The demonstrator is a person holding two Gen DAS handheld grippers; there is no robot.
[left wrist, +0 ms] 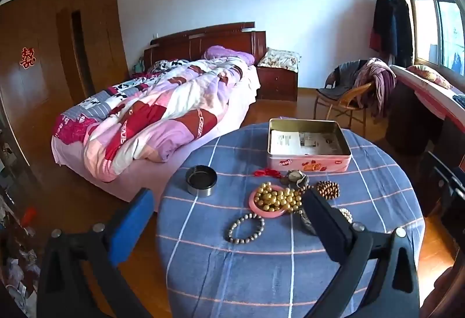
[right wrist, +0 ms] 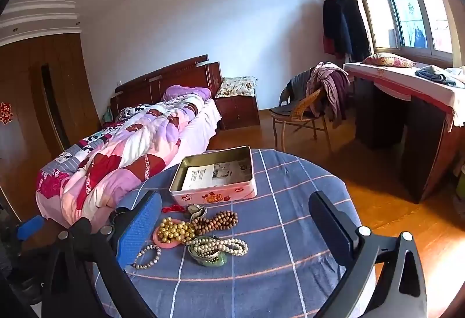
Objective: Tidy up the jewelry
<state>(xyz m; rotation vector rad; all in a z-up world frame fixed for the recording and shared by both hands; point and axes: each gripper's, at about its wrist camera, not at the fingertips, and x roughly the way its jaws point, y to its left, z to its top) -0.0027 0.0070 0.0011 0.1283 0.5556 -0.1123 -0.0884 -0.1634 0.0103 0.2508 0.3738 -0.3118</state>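
A pile of jewelry lies on the round blue checked table (left wrist: 261, 274): gold beads (left wrist: 277, 197) in a pink ring, a brown wooden bead string (left wrist: 328, 189), a grey bead bracelet (left wrist: 245, 228), a watch (left wrist: 295, 175) and a red cord (left wrist: 266, 172). The right wrist view also shows a white pearl string (right wrist: 225, 245) on a green bangle. An open pink tin (left wrist: 308, 145) with paper inside stands behind the pile; it also shows in the right wrist view (right wrist: 216, 172). My left gripper (left wrist: 229, 203) is open above the pile. My right gripper (right wrist: 235, 207) is open above the pile.
A small round black and metal tin (left wrist: 201, 181) stands at the table's left. A bed (left wrist: 162, 111) is beyond the table to the left. A chair with clothes (right wrist: 308, 103) and a desk (right wrist: 407, 103) stand by the window at the right.
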